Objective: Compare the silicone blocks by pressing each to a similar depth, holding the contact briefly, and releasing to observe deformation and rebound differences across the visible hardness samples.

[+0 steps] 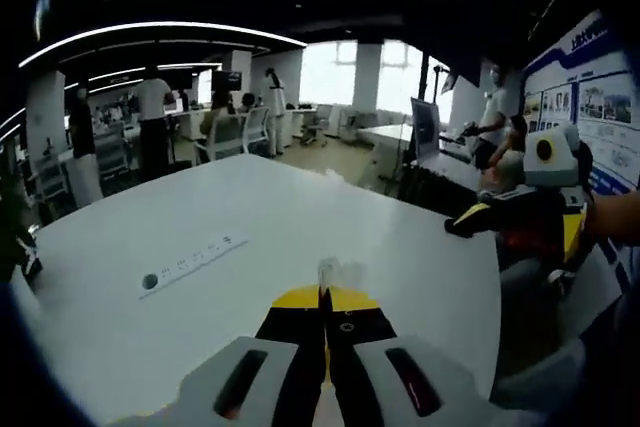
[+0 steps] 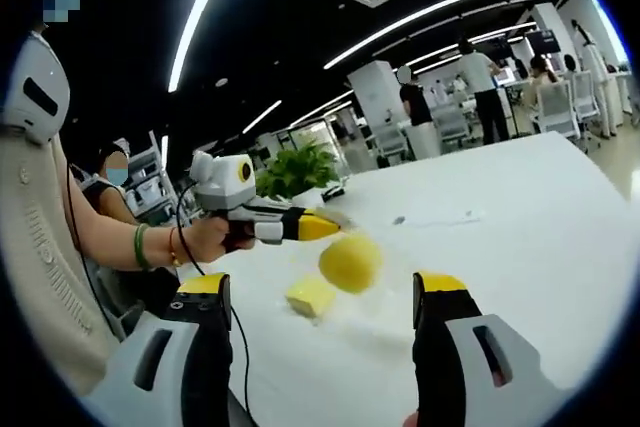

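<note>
Left gripper (image 1: pixel 325 292) closed (empty) over the white table (image 1: pixel 300 227), right gripper (image 2: pixel 325 297) wide open near the yellow silicone blocks (image 2: pixel 349 262) on that table, so a rushed off-center press could skid the round one away.

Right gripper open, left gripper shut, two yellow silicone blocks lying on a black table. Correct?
Not quite: the table is white, not black, as the right gripper view shows. The rest holds: right gripper open, left gripper shut in the left gripper view, and two yellow silicone blocks lie on it.
</note>
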`<state>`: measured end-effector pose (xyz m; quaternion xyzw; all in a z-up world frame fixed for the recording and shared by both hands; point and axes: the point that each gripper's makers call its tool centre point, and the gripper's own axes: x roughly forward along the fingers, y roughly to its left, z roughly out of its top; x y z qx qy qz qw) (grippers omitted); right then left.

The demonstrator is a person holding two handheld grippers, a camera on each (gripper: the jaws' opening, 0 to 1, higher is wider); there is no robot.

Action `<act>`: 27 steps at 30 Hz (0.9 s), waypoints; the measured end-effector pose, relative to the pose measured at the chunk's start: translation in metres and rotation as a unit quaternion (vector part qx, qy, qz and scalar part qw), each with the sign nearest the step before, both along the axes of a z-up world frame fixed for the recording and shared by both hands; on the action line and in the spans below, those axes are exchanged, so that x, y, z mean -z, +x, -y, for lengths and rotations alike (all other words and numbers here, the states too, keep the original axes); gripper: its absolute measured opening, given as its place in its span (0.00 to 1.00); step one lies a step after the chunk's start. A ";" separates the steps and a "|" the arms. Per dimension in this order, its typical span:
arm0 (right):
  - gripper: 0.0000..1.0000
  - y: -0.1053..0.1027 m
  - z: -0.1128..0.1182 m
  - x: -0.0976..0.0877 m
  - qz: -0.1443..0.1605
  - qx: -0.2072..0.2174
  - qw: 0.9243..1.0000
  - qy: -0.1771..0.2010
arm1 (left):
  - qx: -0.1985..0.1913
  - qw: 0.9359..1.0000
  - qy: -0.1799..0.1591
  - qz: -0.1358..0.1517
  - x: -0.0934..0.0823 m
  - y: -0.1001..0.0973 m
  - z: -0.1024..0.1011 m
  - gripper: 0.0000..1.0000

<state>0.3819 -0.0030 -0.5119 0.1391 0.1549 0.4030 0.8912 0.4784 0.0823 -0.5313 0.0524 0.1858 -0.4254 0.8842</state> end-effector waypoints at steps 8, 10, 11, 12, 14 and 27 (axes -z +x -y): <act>0.69 0.000 -0.014 -0.029 0.050 -0.044 0.996 -0.066 | 0.013 0.999 0.010 0.045 -0.040 -0.023 -0.019 0.00; 0.70 0.001 -0.018 -0.036 0.059 -0.053 0.994 -0.076 | 0.015 0.999 -0.001 0.040 -0.050 -0.029 -0.025 0.00; 0.70 0.001 -0.020 -0.039 0.063 -0.060 0.993 -0.081 | 0.014 0.999 -0.008 0.038 -0.054 -0.031 -0.027 0.00; 0.70 0.002 -0.022 -0.044 0.068 -0.067 0.991 -0.089 | 0.013 0.999 -0.010 0.042 -0.059 -0.033 -0.031 0.00; 0.70 0.003 -0.026 -0.049 0.076 -0.081 0.989 -0.102 | 0.012 0.999 -0.022 0.047 -0.070 -0.038 -0.036 0.00; 0.74 0.034 -0.074 -0.076 0.122 -0.181 0.958 -0.187 | 0.013 0.997 -0.030 0.075 -0.106 -0.052 -0.062 0.00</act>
